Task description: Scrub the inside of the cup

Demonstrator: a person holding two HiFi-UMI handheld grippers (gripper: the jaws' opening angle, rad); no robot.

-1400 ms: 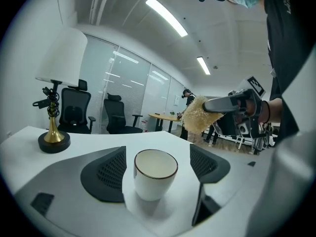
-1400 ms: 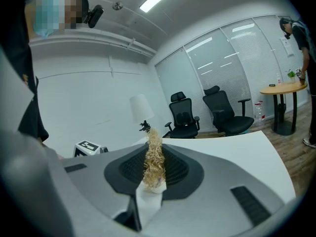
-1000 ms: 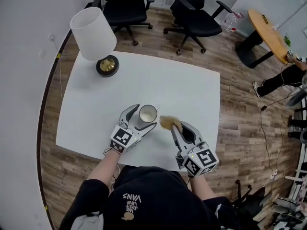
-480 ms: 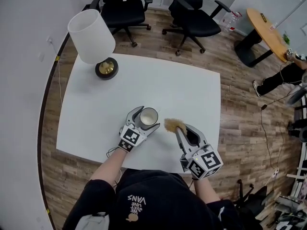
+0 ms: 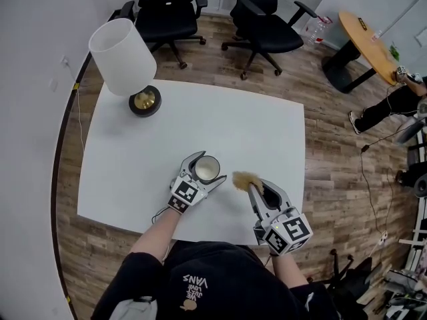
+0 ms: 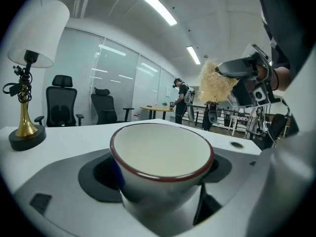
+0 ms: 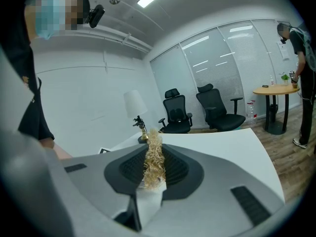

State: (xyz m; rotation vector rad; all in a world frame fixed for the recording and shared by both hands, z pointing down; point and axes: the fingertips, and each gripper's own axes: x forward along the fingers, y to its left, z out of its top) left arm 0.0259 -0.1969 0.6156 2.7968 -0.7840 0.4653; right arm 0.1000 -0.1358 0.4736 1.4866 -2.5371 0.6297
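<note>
Cup (image 6: 160, 154), toward the bench's (image 5: 133, 159) 6 o'clock edge, is clamped in your left claw (image 5: 211, 169); your right claw (image 5: 254, 187) pinches the scrubber (image 5: 244, 178) at its 3 o'clock. Plunging hard could twist the seemingly tilted cup loose.

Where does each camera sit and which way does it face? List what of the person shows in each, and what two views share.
Head view: on the person's head, facing steeply down at the table; shows both forearms, left tool, right tool.
Left gripper view: on the left tool, facing along jaws shut on the cup, toward the right tool; shows a hand.
Right gripper view: on the right tool, facing along jaws shut on the scrubber; shows the torso.
Shared: both gripper views show the lamp.
</note>
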